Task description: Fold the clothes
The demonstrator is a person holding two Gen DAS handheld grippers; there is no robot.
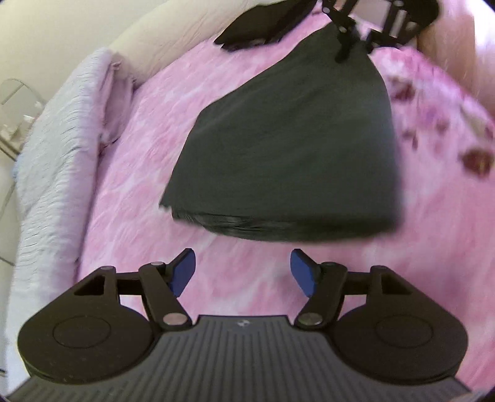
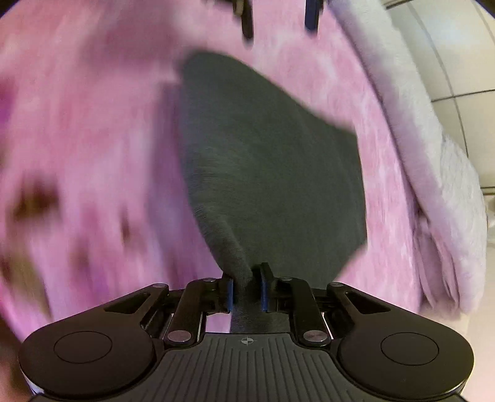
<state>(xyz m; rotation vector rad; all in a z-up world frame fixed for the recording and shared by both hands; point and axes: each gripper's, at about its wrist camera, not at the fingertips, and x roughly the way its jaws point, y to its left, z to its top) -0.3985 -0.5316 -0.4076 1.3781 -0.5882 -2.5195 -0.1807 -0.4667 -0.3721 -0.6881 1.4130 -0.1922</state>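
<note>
— Fabric first: where does the dark garment (image 1: 287,148) lie?

— It lies folded on the pink floral bedspread (image 1: 130,173), spread flat through its middle. In the left wrist view its near edge shows several stacked layers, and that edge sits just ahead of the left gripper (image 1: 243,272).

— And how do that gripper's fingers stand?

— Wide apart. The blue pads (image 1: 182,272) face each other with only bedspread between them, and nothing is held. They hover close above the bed, apart from the cloth.

— What of the right gripper (image 2: 246,293)?

— In its own view its fingers are closed tight on a bunched corner of the garment, which rises in a narrow ridge from the flat part up into the blue pads (image 2: 229,293). From the left wrist view the same gripper (image 1: 355,49) appears at the far end of the cloth, with the fabric drawn up toward it in a peak.

— Anything else on the bed?

— A pale lilac crinkled blanket (image 1: 58,148) is heaped along the bed's edge, to the left in the left wrist view and to the right in the right one. Another dark item (image 1: 256,27) rests at the far side near a cream headboard (image 1: 148,40); what it is cannot be told. Both views are blurred, the right one more so.
</note>
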